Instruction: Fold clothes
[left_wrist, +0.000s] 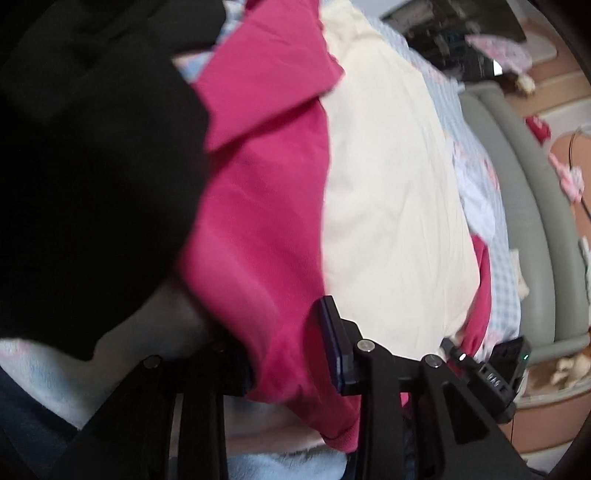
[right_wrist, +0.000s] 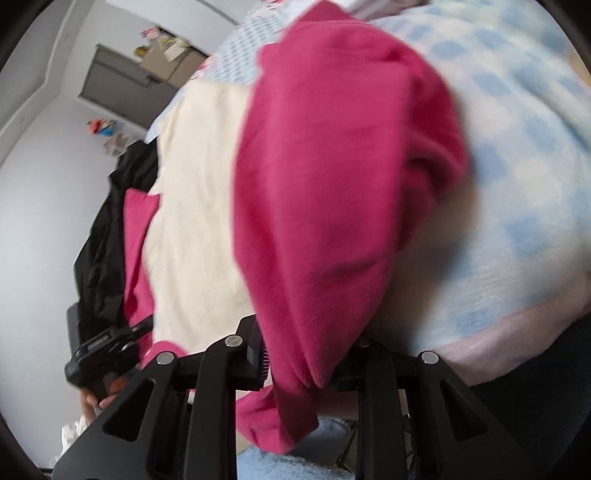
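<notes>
A pink garment (left_wrist: 258, 206) hangs bunched between the fingers of my left gripper (left_wrist: 284, 354), which is shut on its lower edge. In the right wrist view the same pink garment (right_wrist: 332, 184) drapes over my right gripper (right_wrist: 303, 358), shut on a ribbed hem. The pink cloth lies across a cream garment (left_wrist: 388, 184), also seen as cream garment (right_wrist: 199, 229). My right gripper (left_wrist: 506, 365) shows at the left view's lower right. A hand holds my left gripper (right_wrist: 103, 350) at the right view's lower left.
A black garment (left_wrist: 92, 147) fills the upper left, also black garment (right_wrist: 103, 240) beside the cream one. A blue-and-white checked fleece blanket (right_wrist: 517, 166) covers the bed. A grey padded bed frame (left_wrist: 517, 192) curves along the right, with floor clutter beyond.
</notes>
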